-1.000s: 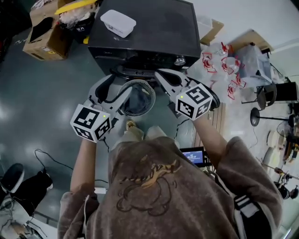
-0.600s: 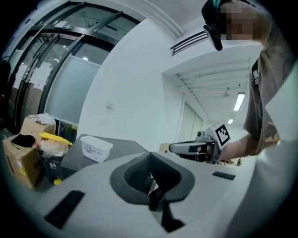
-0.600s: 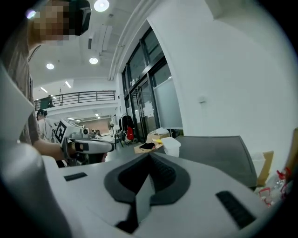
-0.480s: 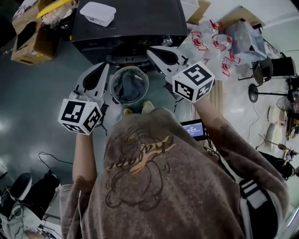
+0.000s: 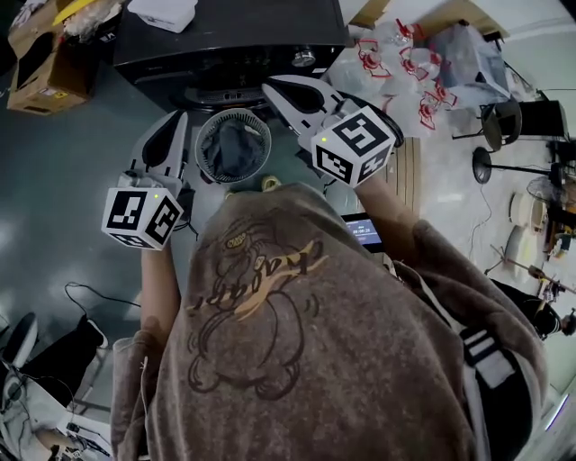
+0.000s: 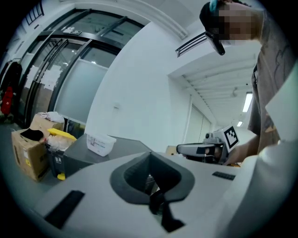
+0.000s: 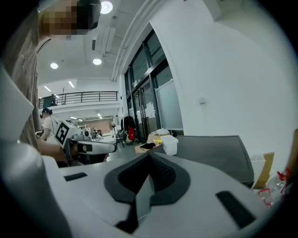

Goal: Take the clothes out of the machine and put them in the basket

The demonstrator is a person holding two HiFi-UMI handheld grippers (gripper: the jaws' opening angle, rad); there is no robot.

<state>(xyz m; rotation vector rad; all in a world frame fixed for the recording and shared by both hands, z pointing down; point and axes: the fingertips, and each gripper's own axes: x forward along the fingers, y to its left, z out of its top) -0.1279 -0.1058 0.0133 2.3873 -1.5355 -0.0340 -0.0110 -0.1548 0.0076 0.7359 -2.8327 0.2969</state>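
Note:
The black machine (image 5: 234,45) stands at the top of the head view, and its top also shows in the left gripper view (image 6: 111,151) and the right gripper view (image 7: 209,148). A round grey basket (image 5: 205,135) sits on the floor in front of it with dark clothes (image 5: 236,149) inside. My left gripper (image 5: 175,119) is shut and holds nothing, just left of the basket. My right gripper (image 5: 270,86) is raised above the basket's right side, also shut and holding nothing. From each gripper view I see the other gripper: the right gripper (image 6: 200,148) and the left gripper (image 7: 91,147).
A white plastic tub (image 5: 166,11) lies on top of the machine. A cardboard box (image 5: 40,58) stands at its left. Clear bags with red print (image 5: 405,54) lie at the right, near a black stool (image 5: 504,122). Cables (image 5: 90,293) run across the floor.
The left gripper's jaws stood open over the basket's left rim; now they are shut and drawn back to its left. The right gripper has risen a little.

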